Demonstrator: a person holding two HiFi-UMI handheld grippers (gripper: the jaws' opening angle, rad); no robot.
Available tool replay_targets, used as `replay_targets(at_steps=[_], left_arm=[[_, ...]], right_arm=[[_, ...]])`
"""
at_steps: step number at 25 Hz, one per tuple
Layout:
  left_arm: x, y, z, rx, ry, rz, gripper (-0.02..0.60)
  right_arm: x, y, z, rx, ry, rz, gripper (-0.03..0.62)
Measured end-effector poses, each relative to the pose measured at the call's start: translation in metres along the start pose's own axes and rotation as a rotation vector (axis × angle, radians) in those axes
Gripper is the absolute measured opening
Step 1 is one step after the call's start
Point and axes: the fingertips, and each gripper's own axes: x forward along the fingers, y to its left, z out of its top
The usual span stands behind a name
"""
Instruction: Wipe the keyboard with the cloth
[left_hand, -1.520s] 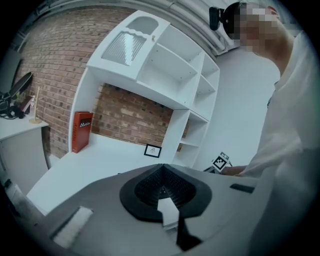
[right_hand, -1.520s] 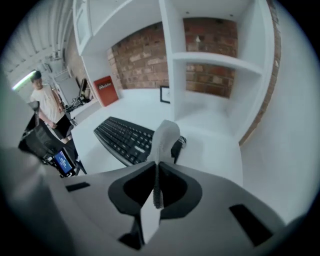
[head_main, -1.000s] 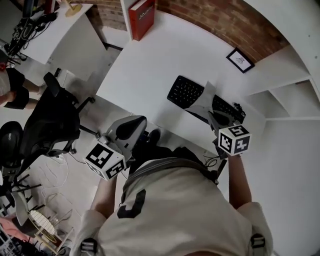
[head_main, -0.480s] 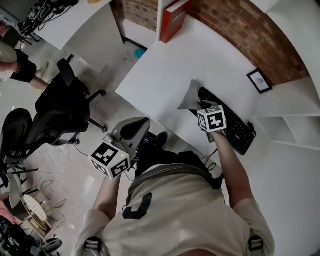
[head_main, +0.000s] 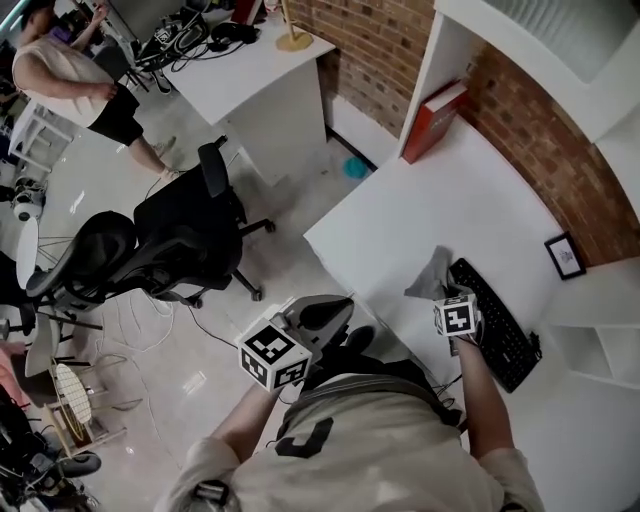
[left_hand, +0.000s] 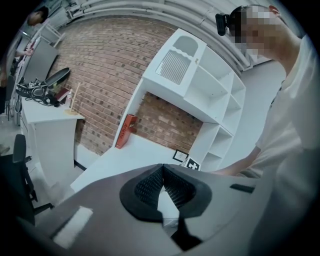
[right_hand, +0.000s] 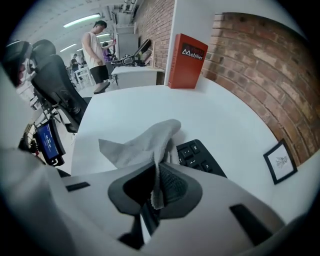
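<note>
At the far left, a black wheeled office chair (head_main: 190, 220) stands on the pale floor, well apart from the desk. The left gripper (head_main: 340, 303) is held off the near edge of the white desk (head_main: 440, 190). Its ribbed black pads (left_hand: 150, 186) meet at the tips with nothing between them.

On the desk, a crumpled grey cloth (head_main: 430, 275) juts out from the right gripper (head_main: 441, 293), bunched over the desktop at the left end of the flat black keyboard (head_main: 497, 327). The right gripper's jaws are clamped on the cloth, with a frayed edge hanging down between the pads (right_hand: 172, 185). Whether the cloth rests on the keys cannot be told.

A red hardback book (head_main: 433, 120) leans upright at the brick wall, and a small black-framed picture (head_main: 566, 255) stands beyond the keyboard.
</note>
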Motion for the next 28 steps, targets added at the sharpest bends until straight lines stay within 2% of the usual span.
replay_targets(at_steps=[13,23,26,28], left_arm=[[0.016,-0.011,0.010,0.048,0.016,-0.053,0.005],[0.001,-0.010,0.003,0.033,0.006,-0.061,0.005],[-0.009,-0.006,0.010,0.047,-0.013,-0.055,0.004],[-0.010,-0.002,0.014,0.058,-0.019,-0.041,0.005]], right_arm=[[-0.011,-0.015,-0.020,0.056,-0.015,-0.047,0.014],[-0.021,-0.011,-0.040,0.047,-0.010,-0.102,0.014],[-0.021,-0.006,-0.027,0.044,-0.055,-0.109,0.014],[-0.016,-0.005,-0.026,0.048,-0.048,-0.105,0.014]])
